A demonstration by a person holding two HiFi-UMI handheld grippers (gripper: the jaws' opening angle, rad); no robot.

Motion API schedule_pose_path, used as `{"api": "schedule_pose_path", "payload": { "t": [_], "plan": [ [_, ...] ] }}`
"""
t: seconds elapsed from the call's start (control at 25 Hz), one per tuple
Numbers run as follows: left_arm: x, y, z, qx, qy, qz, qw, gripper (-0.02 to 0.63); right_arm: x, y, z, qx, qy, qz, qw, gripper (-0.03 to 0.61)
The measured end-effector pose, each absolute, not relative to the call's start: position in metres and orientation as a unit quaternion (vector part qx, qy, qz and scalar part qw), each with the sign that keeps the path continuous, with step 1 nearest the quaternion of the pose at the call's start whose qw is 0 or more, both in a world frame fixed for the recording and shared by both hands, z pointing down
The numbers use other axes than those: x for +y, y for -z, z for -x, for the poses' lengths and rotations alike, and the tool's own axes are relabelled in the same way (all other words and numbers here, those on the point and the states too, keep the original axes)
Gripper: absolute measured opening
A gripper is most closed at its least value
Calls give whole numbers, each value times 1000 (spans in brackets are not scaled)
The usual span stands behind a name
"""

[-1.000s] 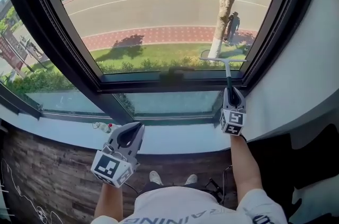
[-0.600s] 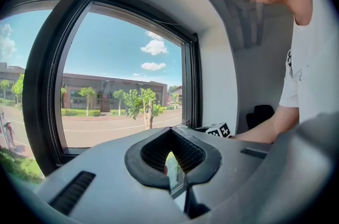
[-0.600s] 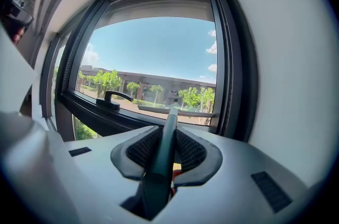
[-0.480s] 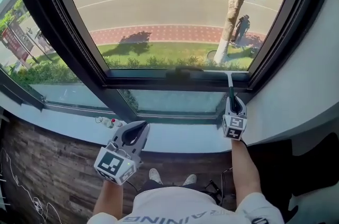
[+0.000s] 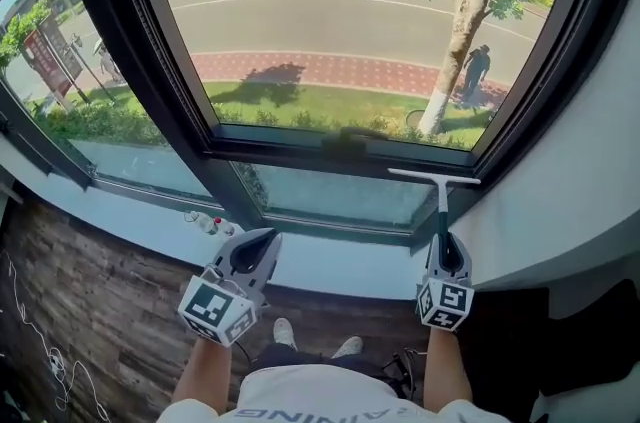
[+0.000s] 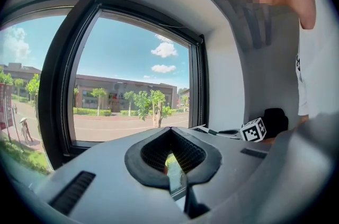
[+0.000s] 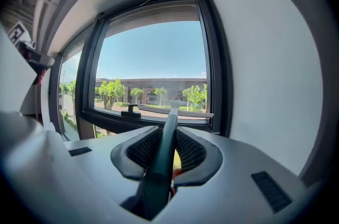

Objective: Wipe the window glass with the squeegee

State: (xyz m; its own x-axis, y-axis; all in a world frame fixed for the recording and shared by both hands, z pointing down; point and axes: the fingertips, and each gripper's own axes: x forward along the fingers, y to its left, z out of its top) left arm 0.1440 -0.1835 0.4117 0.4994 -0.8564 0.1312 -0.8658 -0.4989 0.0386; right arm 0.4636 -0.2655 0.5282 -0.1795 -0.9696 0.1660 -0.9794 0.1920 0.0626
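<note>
A squeegee [image 5: 438,201] with a dark green handle and a pale T-shaped blade stands up from my right gripper [image 5: 443,247], which is shut on its handle. In the head view the blade lies across the lower right corner of the black window frame [image 5: 300,149], below the big window glass [image 5: 330,21]. In the right gripper view the squeegee [image 7: 165,143] runs out between the jaws toward the window's bottom edge. My left gripper [image 5: 252,257] hovers over the sill, shut and holding nothing; its pads [image 6: 159,162] meet at the tip.
A black window handle [image 5: 345,139] sits on the bottom frame rail. Below it is a narrow lower pane [image 5: 320,194] and a white sill [image 5: 330,263] with small bottles [image 5: 205,224] at its left. A white wall [image 5: 570,191] closes the right side. A dark wood floor lies below.
The right gripper has drawn down and back with the squeegee, so the blade dropped from the bottom of the upper glass to below the frame rail. The left gripper has hardly moved.
</note>
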Motion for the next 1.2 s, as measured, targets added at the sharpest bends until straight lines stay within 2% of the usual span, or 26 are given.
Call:
{"api": "schedule_pose_path", "payload": {
  "t": [0.2, 0.44, 0.68, 0.88, 1.2],
  "plan": [
    [-181, -416, -144, -495, -48, -866, 43, 18, -244, -482, -457, -772, -8, -634, 35, 100],
    [-187, -416, -108, -464, -49, -884, 37, 17, -235, -399, -414, -768, 39, -638, -22, 100],
    [-194, -399, -22, -438, -60, -897, 1, 17, -240, -320, -325, -754, 84, -648, -72, 100],
    [-206, -394, 47, -436, -52, -899, 5, 17, -260, -270, -250, -753, 117, -640, -100, 100],
    [-198, -406, 56, -408, -44, -912, 28, 18, -324, -135, -214, -738, 183, -636, -130, 100]
  ]
}}
